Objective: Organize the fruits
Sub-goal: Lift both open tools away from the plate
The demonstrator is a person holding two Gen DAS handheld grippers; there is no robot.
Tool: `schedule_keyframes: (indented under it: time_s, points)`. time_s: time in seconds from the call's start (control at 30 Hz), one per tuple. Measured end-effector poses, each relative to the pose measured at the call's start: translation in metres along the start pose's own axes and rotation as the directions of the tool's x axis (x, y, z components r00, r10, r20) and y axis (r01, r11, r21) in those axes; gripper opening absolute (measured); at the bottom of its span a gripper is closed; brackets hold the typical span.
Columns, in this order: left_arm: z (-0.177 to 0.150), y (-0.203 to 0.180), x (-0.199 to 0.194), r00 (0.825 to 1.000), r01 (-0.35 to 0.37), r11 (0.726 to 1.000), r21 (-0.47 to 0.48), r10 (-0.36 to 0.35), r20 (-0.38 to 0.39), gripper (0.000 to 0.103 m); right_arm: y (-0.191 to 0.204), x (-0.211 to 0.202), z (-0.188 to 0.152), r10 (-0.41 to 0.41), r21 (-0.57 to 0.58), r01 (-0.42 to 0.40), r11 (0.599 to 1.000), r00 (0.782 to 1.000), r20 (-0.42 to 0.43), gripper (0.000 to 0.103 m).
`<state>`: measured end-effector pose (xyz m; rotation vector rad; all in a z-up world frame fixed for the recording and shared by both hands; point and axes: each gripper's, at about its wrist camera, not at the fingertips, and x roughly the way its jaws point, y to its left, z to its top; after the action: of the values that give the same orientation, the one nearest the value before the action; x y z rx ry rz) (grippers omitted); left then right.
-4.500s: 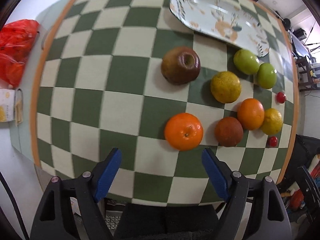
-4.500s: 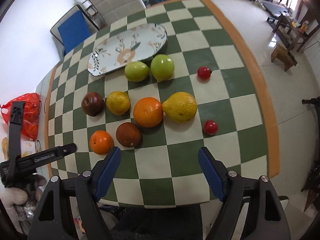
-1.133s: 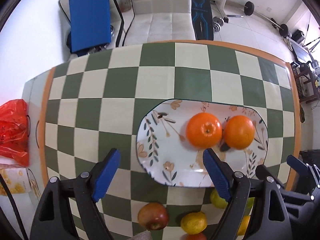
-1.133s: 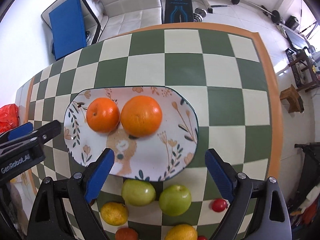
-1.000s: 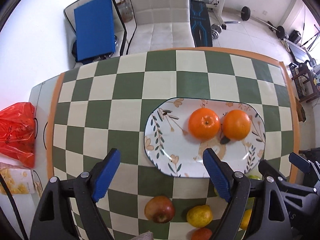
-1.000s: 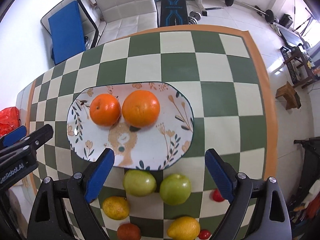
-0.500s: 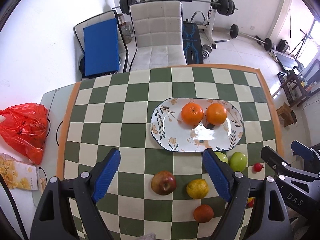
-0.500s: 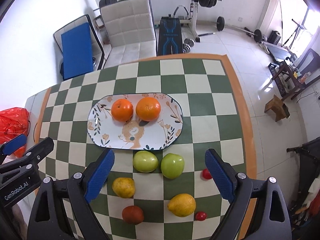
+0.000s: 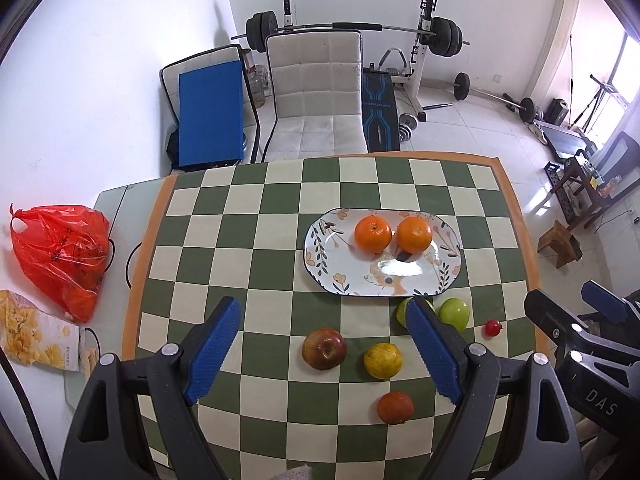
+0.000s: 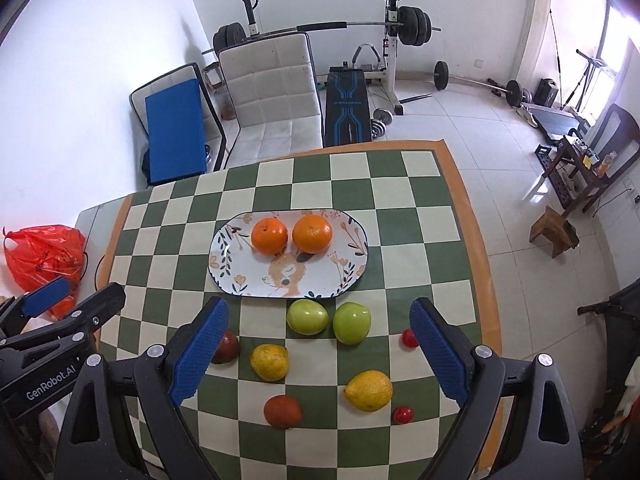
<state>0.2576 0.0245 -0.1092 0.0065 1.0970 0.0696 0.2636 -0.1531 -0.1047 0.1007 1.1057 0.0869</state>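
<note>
Both grippers held high over the checkered table, fruit partly sorted.

From my left: red bag [image 9: 60, 254] off the cloth; my left gripper [image 9: 324, 350] has its jaws spread wide, holding nothing. The plate [image 10: 240, 276] carries two oranges [image 10: 269, 236] side by side, touching, on its far half. Nearer me on the table [image 10: 404, 220]: red apple [image 9: 324, 349], yellow citrus [image 10: 269, 361], dark orange fruit [image 10: 282, 411], two green apples [image 10: 307, 317] just beside the plate's near rim, a lemon [image 10: 368, 390], two small red fruits [image 10: 408, 337]. My right gripper [image 10: 320, 352] also gapes, empty.
</note>
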Motion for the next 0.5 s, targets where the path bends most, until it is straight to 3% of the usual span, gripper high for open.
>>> schedule_keyframes:
  time_s: [0.13, 0.2, 0.3, 0.5]
  points:
    - [0.001, -0.002, -0.002, 1.0, -0.011, 1.0, -0.005, 0.011, 0.017, 0.085, 0.0, -0.005, -0.001, 0.018, 0.01, -0.018, 1.0, 1.0, 0.011, 0.094]
    - [0.002, -0.002, 0.003, 1.0, -0.012, 1.0, -0.005, 0.012, 0.004, 0.099, -0.003, -0.005, -0.001, 0.023, 0.019, -0.023, 1.0, 1.0, 0.018, 0.098]
    - [0.001, -0.004, 0.016, 1.0, -0.016, 1.0, 0.0, 0.016, -0.02, 0.102, -0.017, 0.006, -0.003, 0.043, 0.057, -0.042, 0.997, 0.999, -0.002, 0.099]
    - [-0.018, -0.017, 0.068, 0.986, -0.025, 0.999, 0.033, 0.029, -0.161, 0.102, -0.068, 0.068, -0.033, 0.034, 0.157, -0.009, 0.988, 0.987, -0.159, 0.099]
